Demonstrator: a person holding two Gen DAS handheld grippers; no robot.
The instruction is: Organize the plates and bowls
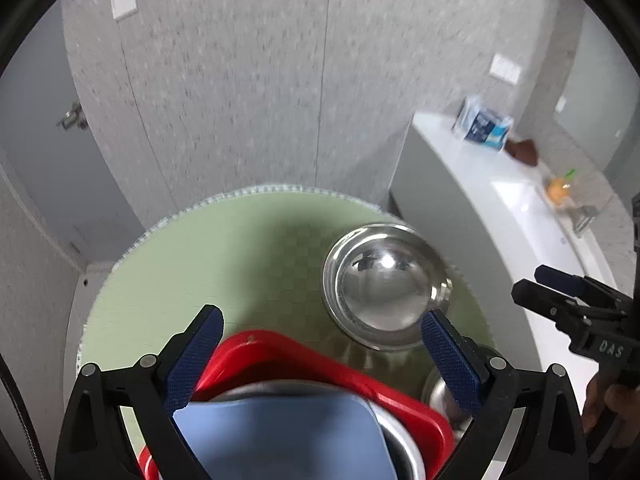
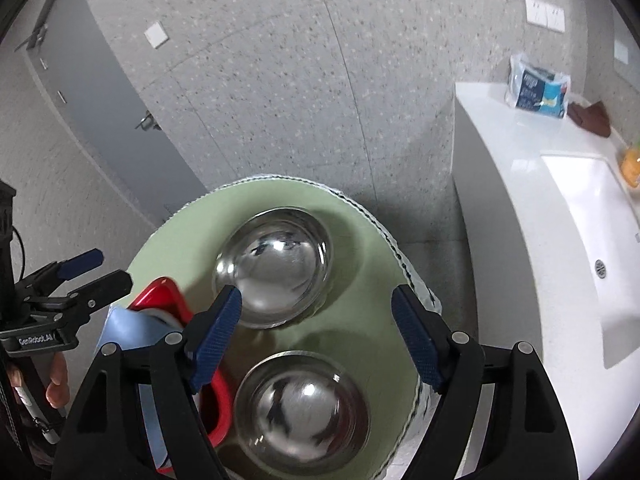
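Left wrist view is showing me my left gripper (image 1: 322, 330) hanging with its jaws spread wide and nothing between them, above a round table covered in a pale green checked cloth (image 1: 224, 248). Directly under its blue-padded fingers (image 1: 452, 364) I am seeing a red square plastic plate (image 1: 320, 364) with a light blue square plate (image 1: 280, 436) lying on top of it, and a sliver of a steel dish showing between the two. A shiny round stainless steel bowl (image 1: 386, 286) is sitting on the cloth beyond the red plate, toward the right, and another steel bowl (image 1: 440, 394) is peeking out behind the right finger. In the right wrist view my right gripper (image 2: 316, 330) is hovering, also opened wide and empty, over the same table (image 2: 360, 332): the far steel bowl (image 2: 276, 268) is sitting ahead of its fingertips, the near steel bowl (image 2: 300, 410) is lying below them, and the red plate (image 2: 218, 396) with the blue plate (image 2: 128, 330) is lying at the left, just beside the bowls. A white counter with a sink (image 2: 520, 216) is standing to the right of the table.
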